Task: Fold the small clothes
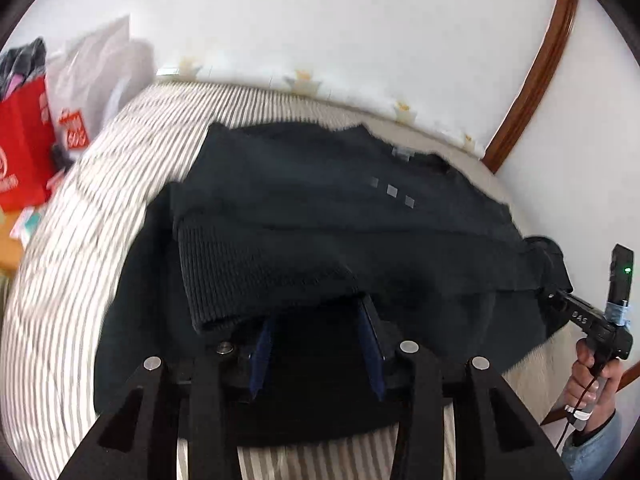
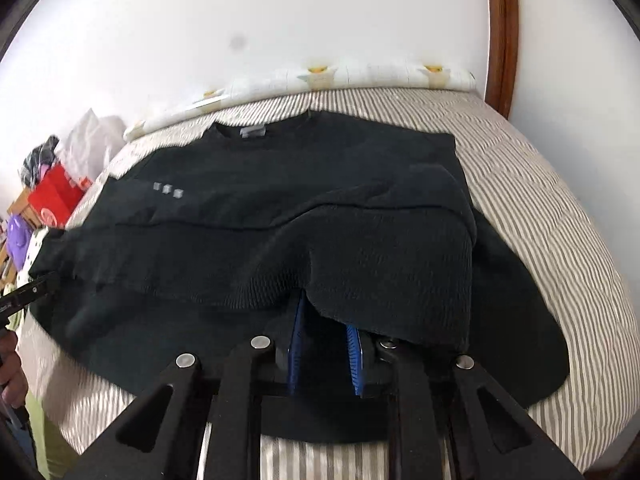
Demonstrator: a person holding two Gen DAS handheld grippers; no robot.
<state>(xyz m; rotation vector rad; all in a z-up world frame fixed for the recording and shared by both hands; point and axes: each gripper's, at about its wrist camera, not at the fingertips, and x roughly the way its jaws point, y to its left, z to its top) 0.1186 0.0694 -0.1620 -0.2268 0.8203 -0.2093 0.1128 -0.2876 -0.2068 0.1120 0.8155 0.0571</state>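
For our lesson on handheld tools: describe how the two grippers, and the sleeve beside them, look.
Left gripper and right gripper: black angular frames, silver rivets, blue ribbed finger pads. The right gripper's handle carries a green light, blue tape and a black cable. The sleeve is light blue denim.

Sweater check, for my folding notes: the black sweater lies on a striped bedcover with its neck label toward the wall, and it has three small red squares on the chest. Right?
Not quite. The three small squares on the black sweater are grey, not red, as the right wrist view shows. The striped bedcover and the neck label toward the wall are correct.
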